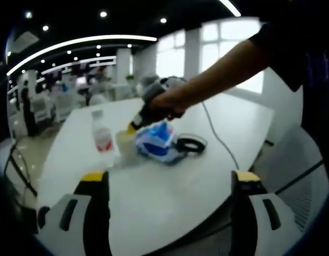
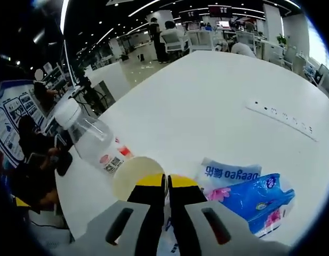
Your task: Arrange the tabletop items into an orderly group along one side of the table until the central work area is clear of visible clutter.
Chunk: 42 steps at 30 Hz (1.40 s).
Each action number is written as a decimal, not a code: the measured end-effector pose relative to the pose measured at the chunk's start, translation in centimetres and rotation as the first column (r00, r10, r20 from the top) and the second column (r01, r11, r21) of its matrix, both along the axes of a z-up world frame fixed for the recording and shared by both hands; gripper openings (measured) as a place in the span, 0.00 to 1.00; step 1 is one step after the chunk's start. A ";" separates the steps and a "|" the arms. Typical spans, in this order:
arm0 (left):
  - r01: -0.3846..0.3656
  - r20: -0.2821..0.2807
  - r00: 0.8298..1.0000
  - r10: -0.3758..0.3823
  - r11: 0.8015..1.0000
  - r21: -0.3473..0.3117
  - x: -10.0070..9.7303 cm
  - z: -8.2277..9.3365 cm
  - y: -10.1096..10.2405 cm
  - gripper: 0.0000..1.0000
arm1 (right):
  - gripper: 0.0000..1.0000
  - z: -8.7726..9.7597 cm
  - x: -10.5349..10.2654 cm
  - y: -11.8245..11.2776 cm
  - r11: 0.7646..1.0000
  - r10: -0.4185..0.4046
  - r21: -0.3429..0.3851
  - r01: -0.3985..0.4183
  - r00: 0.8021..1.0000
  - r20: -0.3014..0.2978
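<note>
While my right gripper (image 2: 166, 184) pinches the cup (image 2: 136, 175) beside the bottle (image 2: 95, 141) to group it | left gripper (image 1: 172, 184) fingers open, idle.

In the right gripper view, the right gripper (image 2: 167, 184) has its yellow-tipped jaws pressed together over the white table (image 2: 217, 90). A pale round cup (image 2: 133, 176) sits just left of the jaw tips, possibly touching them. A clear water bottle (image 2: 92, 140) stands behind the cup. A blue tissue pack (image 2: 249, 194) lies right of the jaws. A power strip (image 2: 281, 120) lies well beyond the pack.
</note>
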<state>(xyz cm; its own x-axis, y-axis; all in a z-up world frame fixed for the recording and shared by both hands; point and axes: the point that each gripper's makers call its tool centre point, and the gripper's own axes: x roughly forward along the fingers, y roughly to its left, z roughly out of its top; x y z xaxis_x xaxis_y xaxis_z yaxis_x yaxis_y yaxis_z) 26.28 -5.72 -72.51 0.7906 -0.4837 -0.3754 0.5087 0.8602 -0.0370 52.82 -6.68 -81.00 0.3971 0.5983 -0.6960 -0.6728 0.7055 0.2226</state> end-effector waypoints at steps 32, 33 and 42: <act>0.000 0.024 1.000 0.001 1.000 -0.015 -0.1 0.4 -0.4 0.94 | 0.54 4.4 1.3 -3.0 0.985 0.062 0.153 -0.079 0.991 0.118; -0.001 0.025 1.000 0.002 1.000 -0.014 0.0 0.4 -0.3 0.94 | 0.56 4.5 1.3 -3.1 0.985 0.068 0.151 -0.086 0.990 0.124; -0.014 0.034 0.999 0.015 1.000 -0.017 0.1 0.5 -0.1 0.96 | 0.68 5.0 1.1 -5.5 0.968 0.237 0.028 -0.250 0.944 0.228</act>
